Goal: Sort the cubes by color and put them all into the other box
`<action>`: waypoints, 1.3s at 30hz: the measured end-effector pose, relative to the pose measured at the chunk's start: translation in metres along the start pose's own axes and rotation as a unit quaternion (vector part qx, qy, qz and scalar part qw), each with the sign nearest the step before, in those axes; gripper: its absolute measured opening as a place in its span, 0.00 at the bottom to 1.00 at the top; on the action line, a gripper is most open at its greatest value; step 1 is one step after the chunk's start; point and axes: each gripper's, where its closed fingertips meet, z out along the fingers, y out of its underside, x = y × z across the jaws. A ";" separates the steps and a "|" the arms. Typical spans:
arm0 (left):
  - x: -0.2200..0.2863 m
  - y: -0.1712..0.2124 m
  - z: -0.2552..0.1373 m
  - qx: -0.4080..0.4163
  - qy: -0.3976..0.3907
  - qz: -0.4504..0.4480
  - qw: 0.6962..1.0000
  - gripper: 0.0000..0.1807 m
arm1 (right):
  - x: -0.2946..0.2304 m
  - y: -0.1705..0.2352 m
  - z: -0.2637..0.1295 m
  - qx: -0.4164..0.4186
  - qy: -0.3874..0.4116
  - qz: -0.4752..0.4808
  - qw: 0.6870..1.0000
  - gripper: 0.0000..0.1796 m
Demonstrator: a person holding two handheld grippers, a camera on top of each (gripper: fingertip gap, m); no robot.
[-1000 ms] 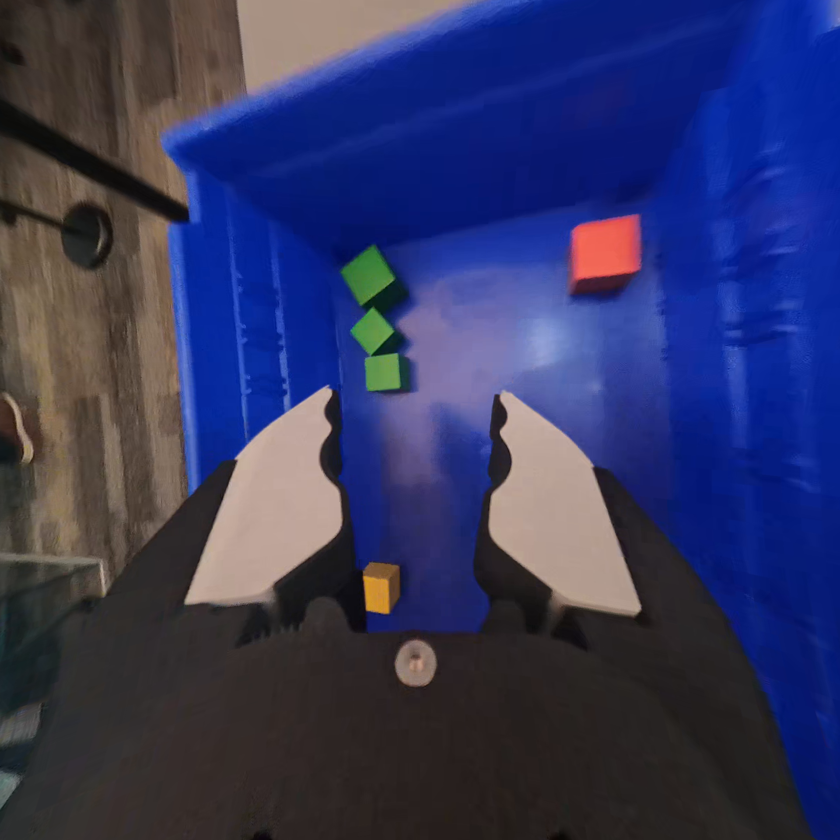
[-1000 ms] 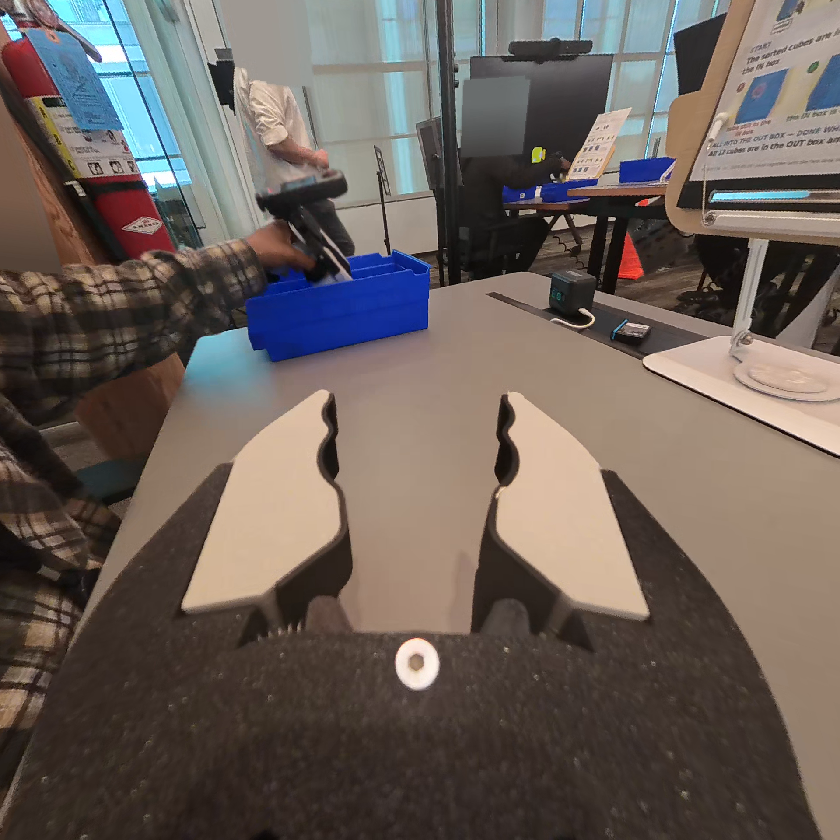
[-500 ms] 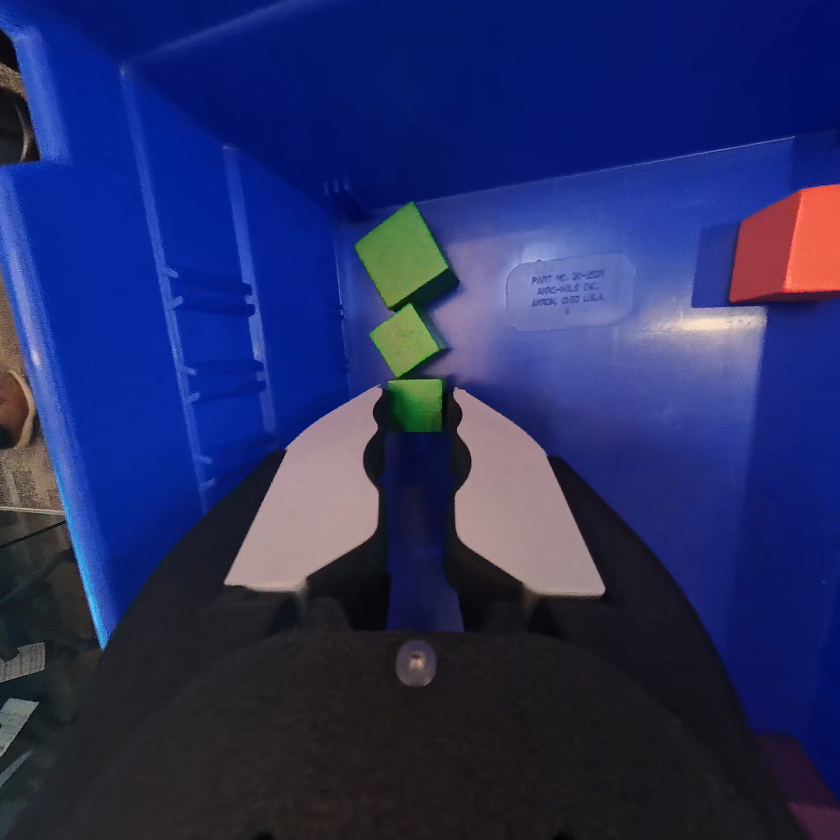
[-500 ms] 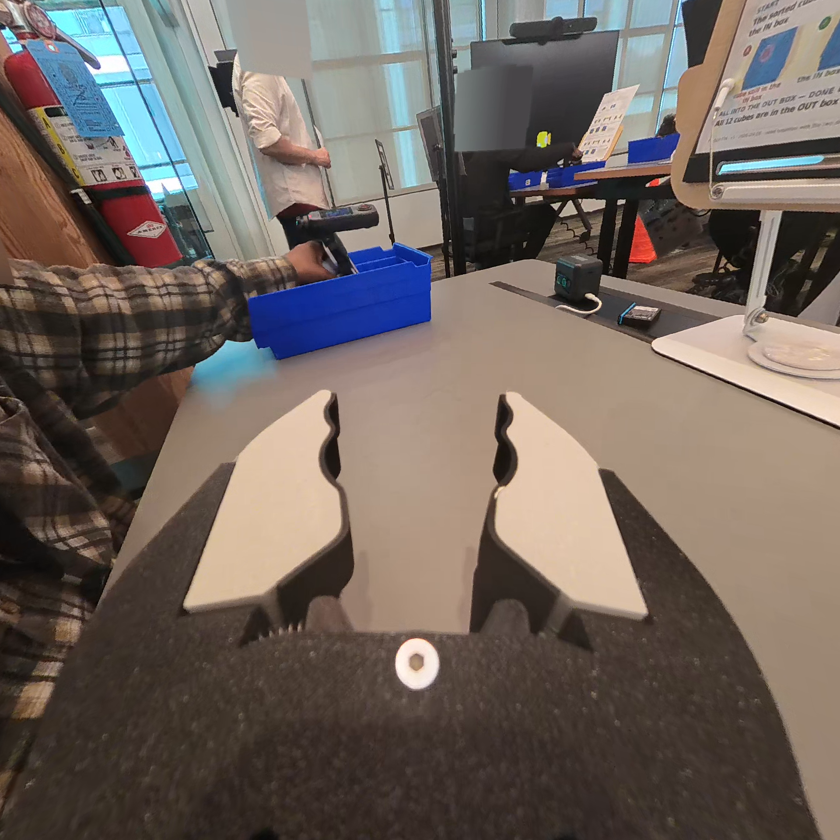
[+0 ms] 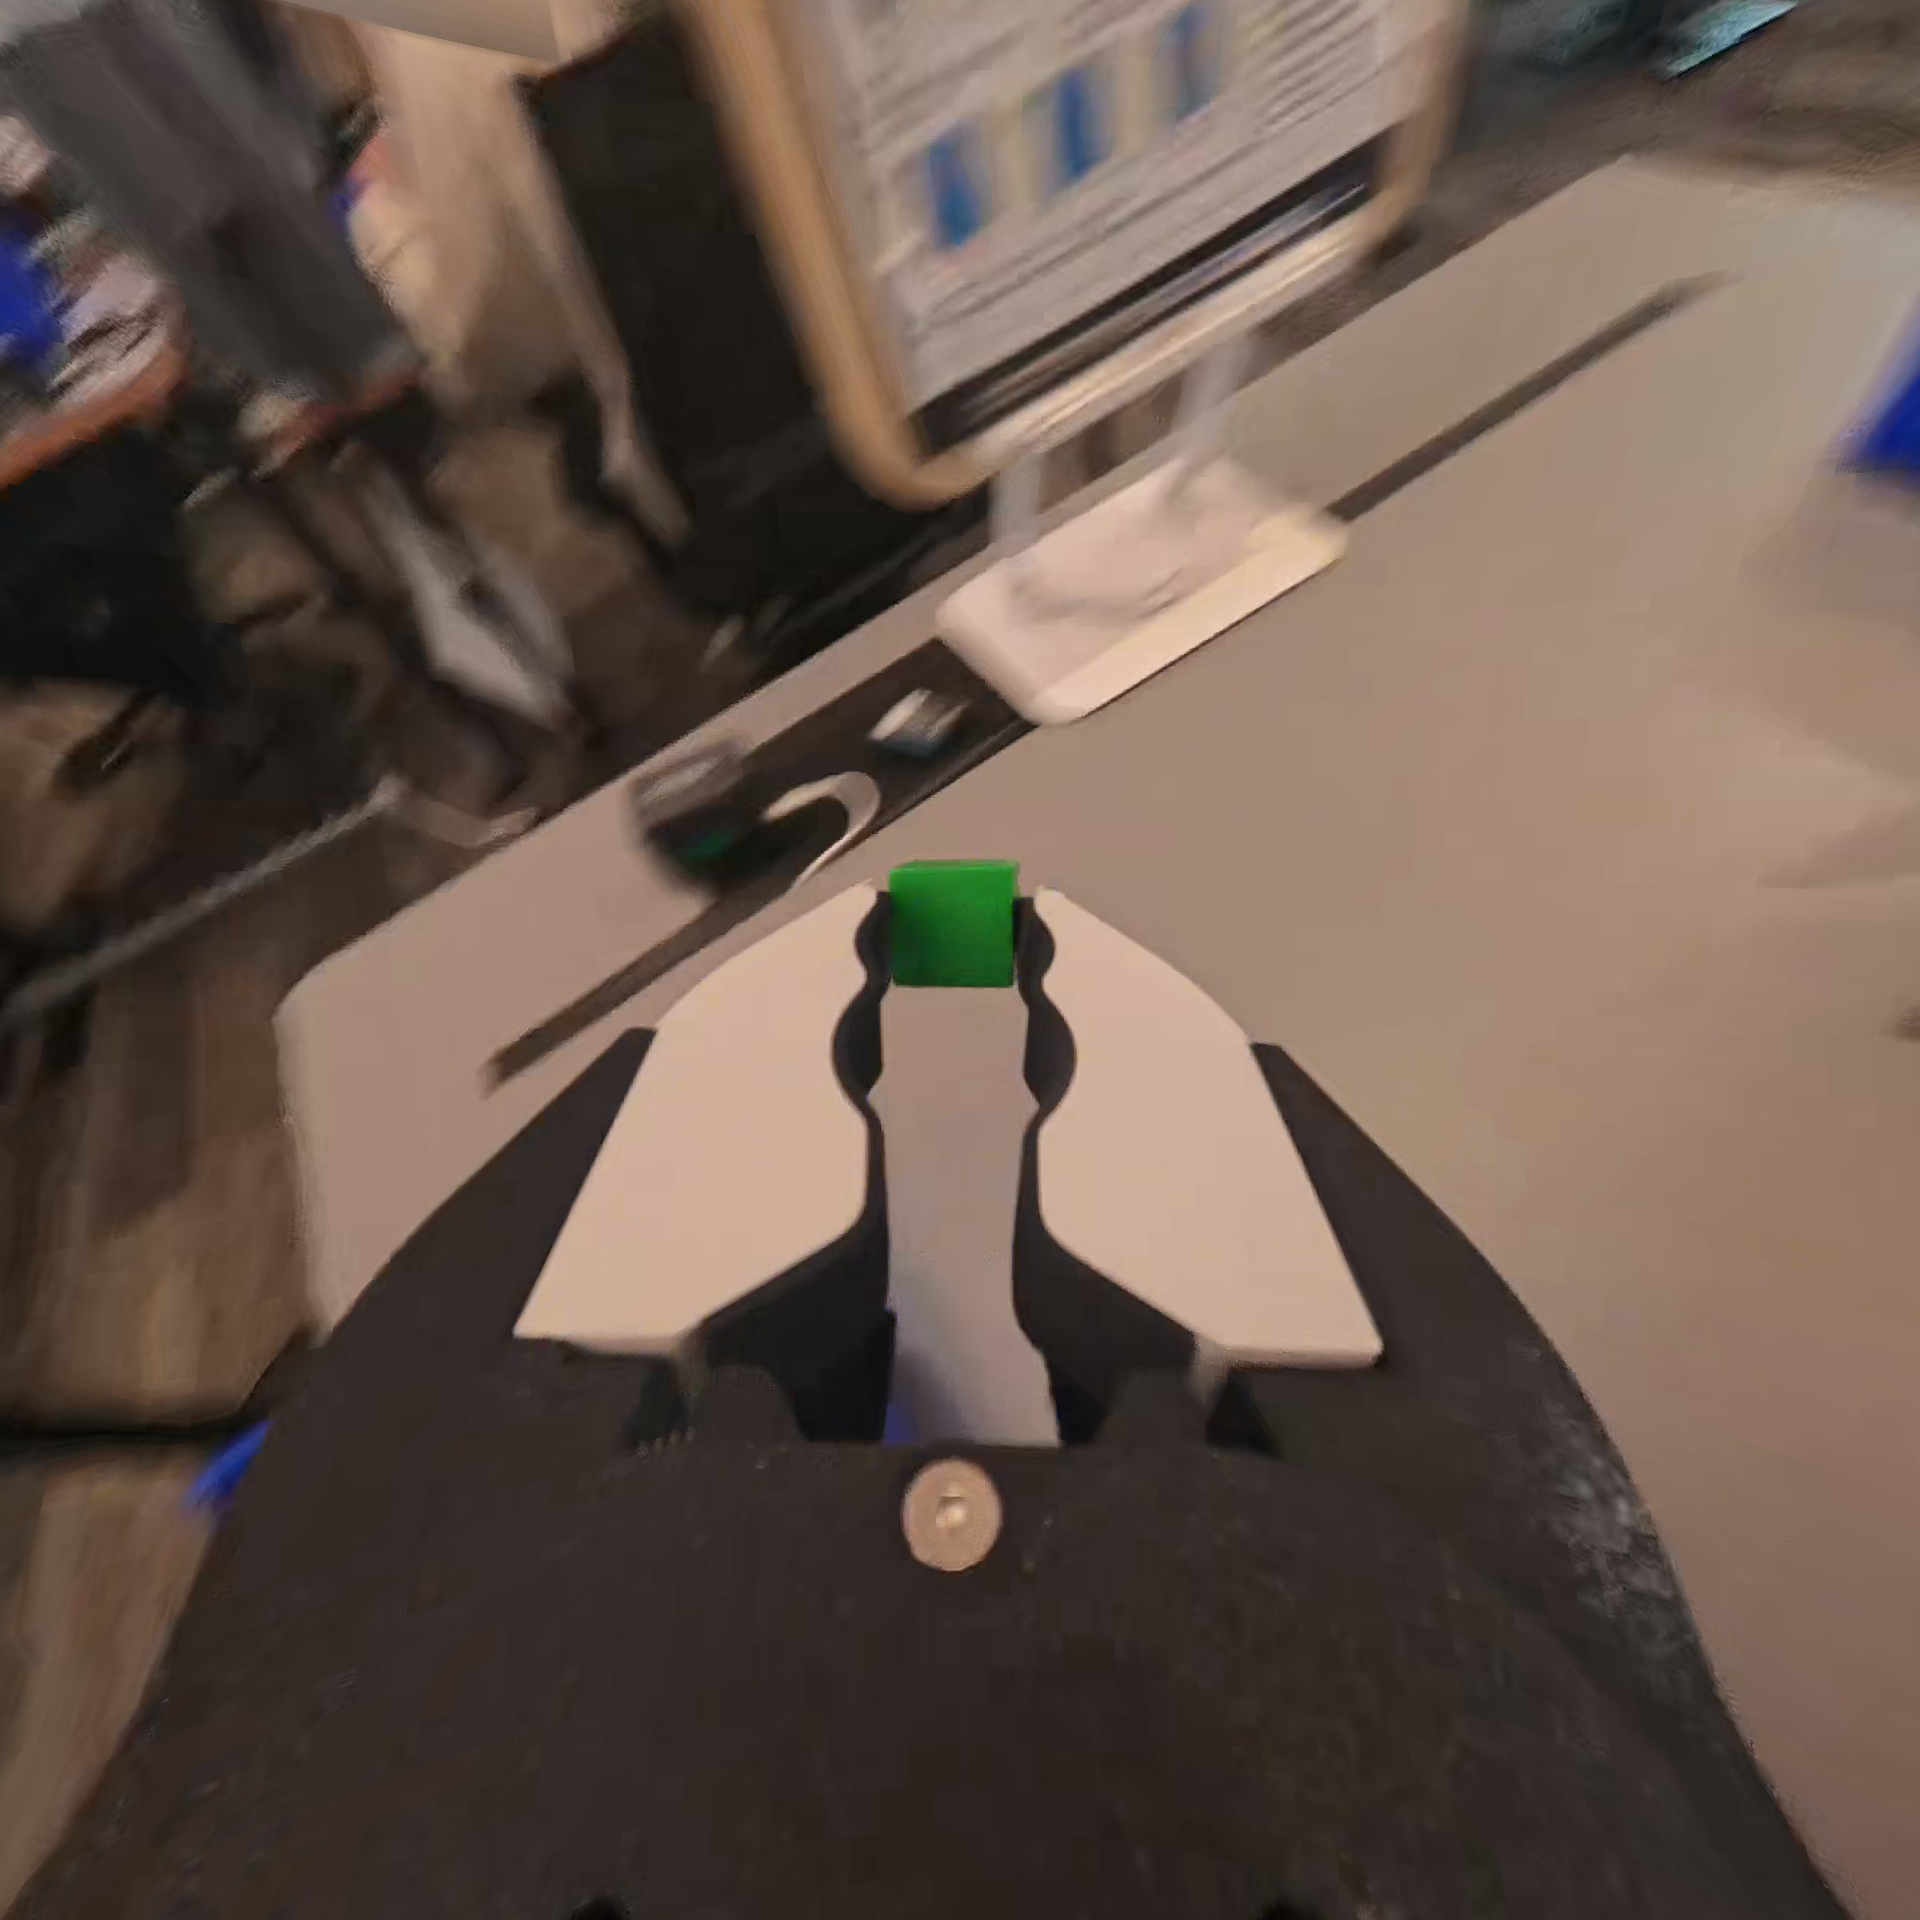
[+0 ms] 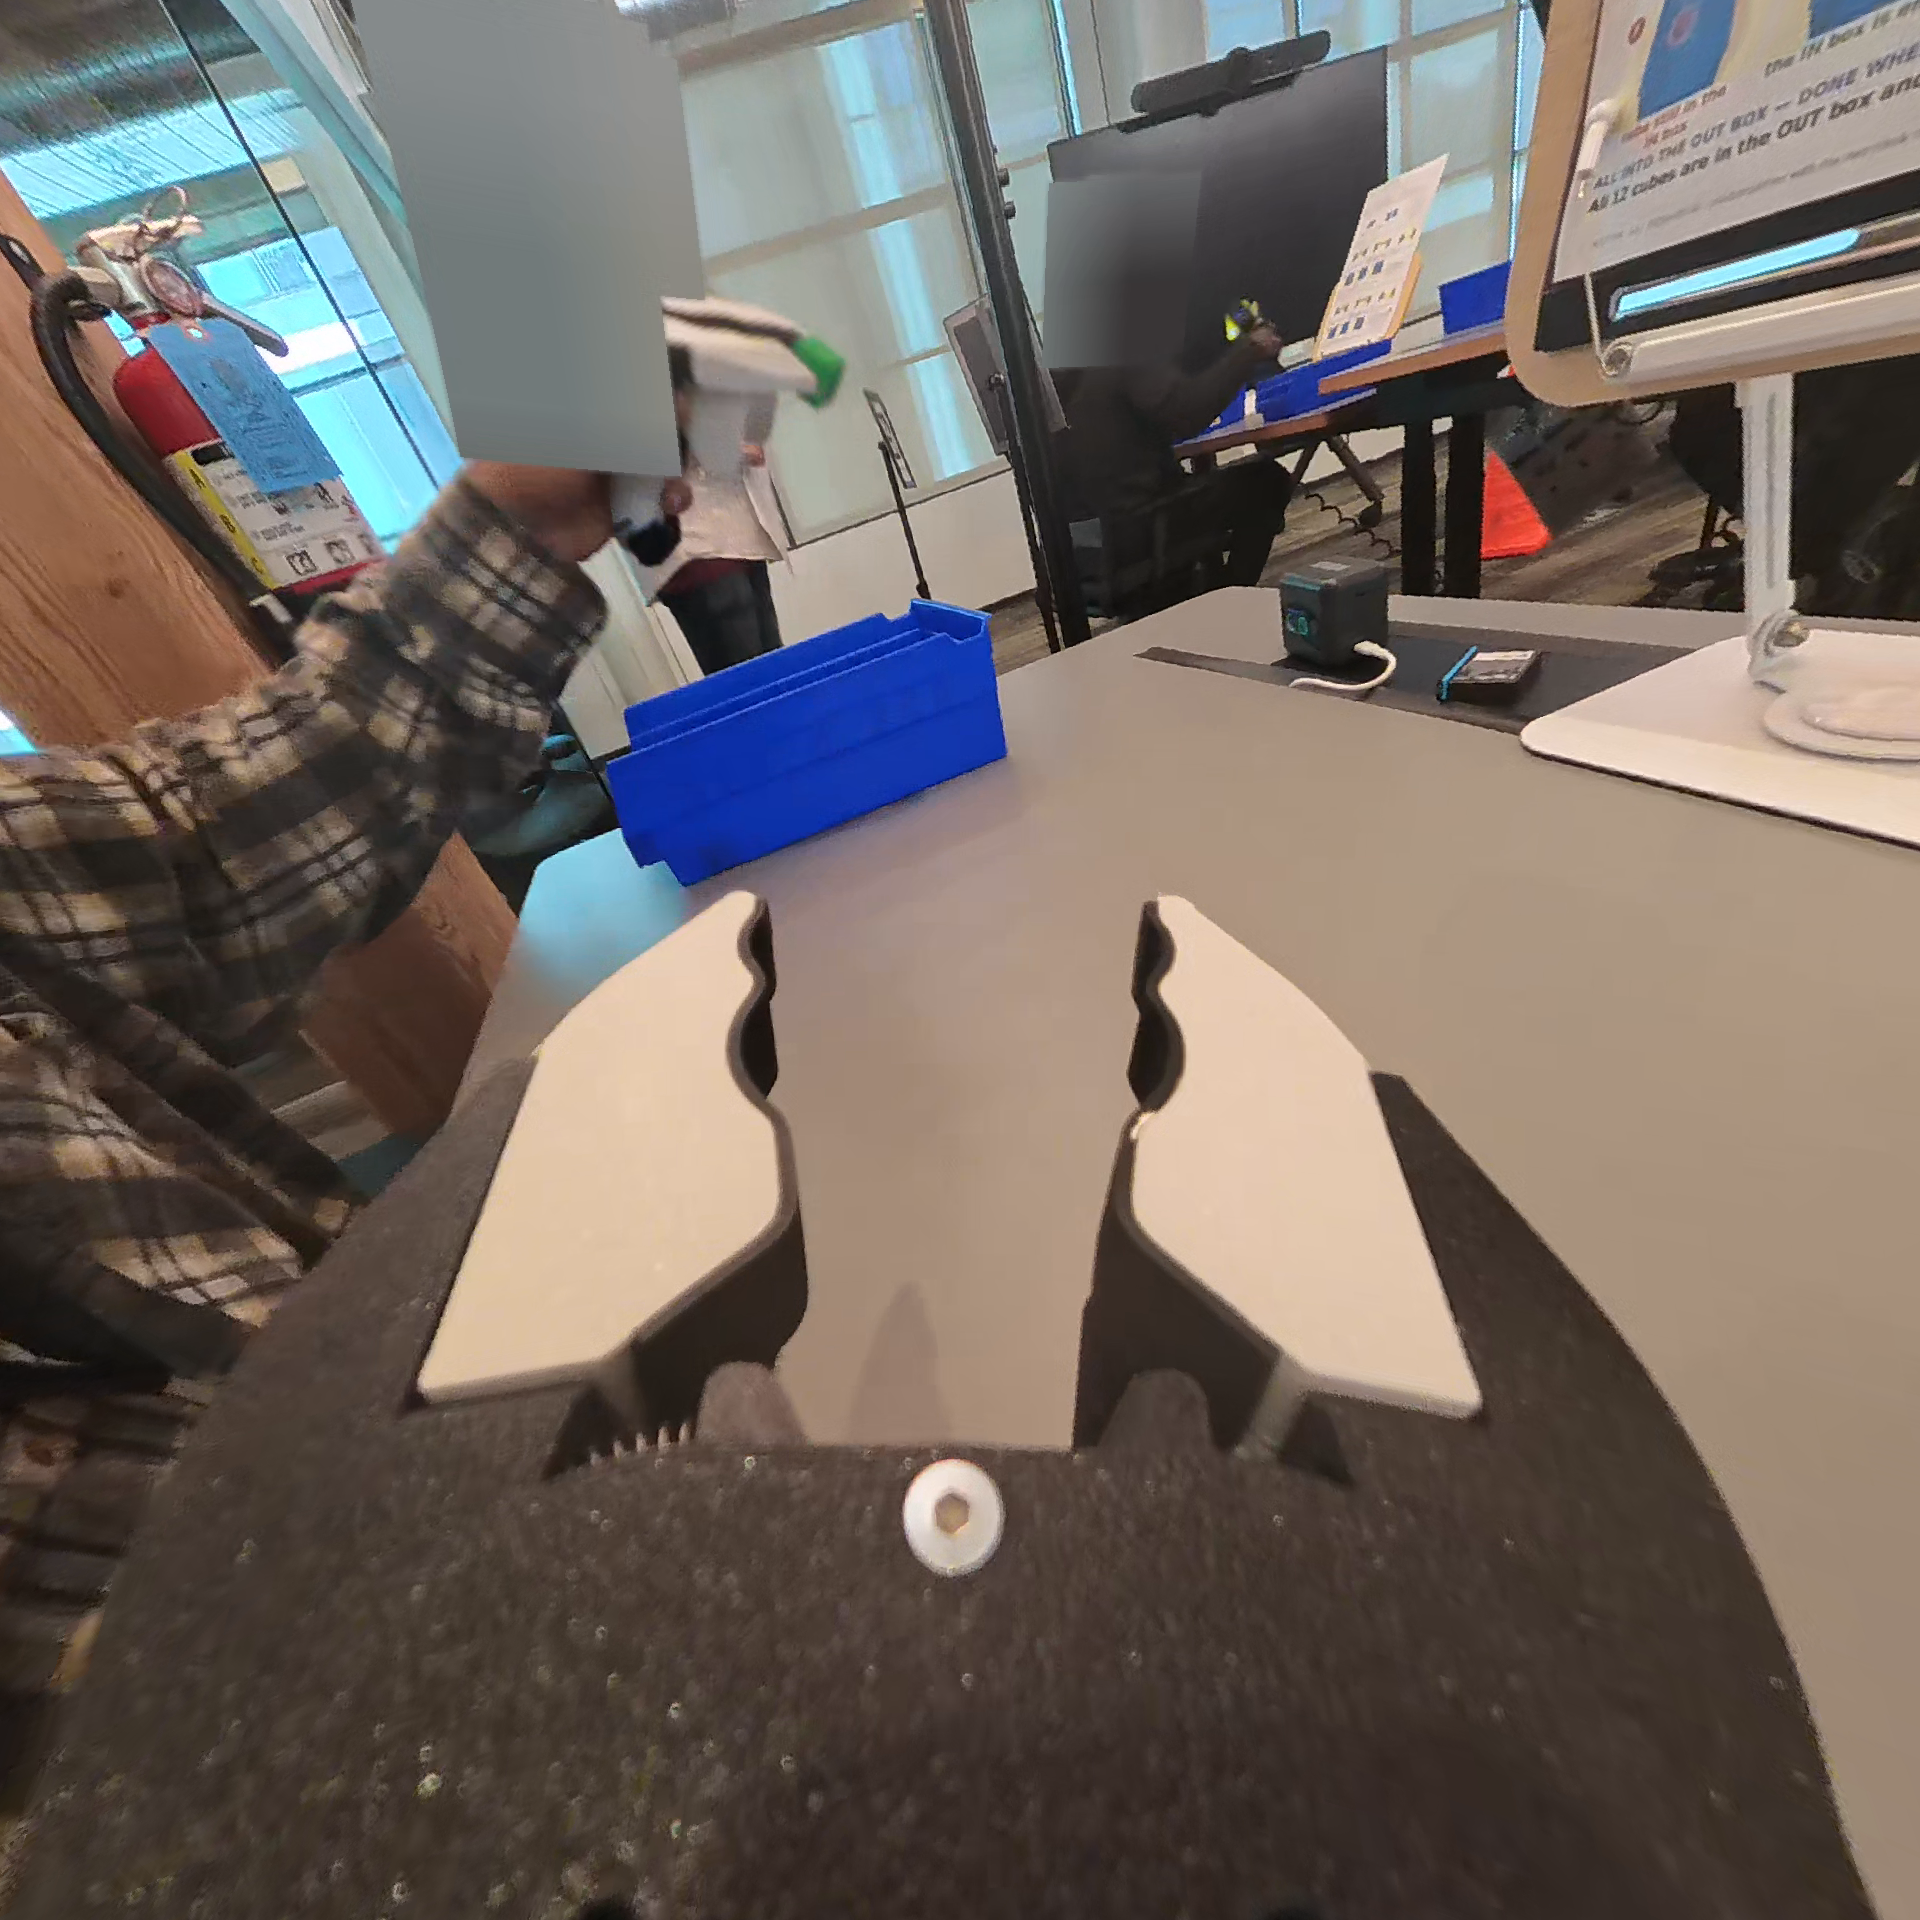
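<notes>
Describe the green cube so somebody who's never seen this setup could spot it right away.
Start at the grey table with the blue box on it. Above that box, the left gripper is raised in the air. Pinched between its jaws is the green cube, the only green block in sight.

A grey table fills the foreground. Behind it are tall windows with bright daylight, a wooden pillar with a red fire extinguisher, a dark screen, and an orange cone on the floor.
</notes>
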 end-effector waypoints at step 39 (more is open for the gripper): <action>0.343 -0.034 0.071 0.124 0.578 -0.272 0.759 0.31 | 0.024 -0.096 -0.156 -0.206 0.249 -0.351 0.879 0.12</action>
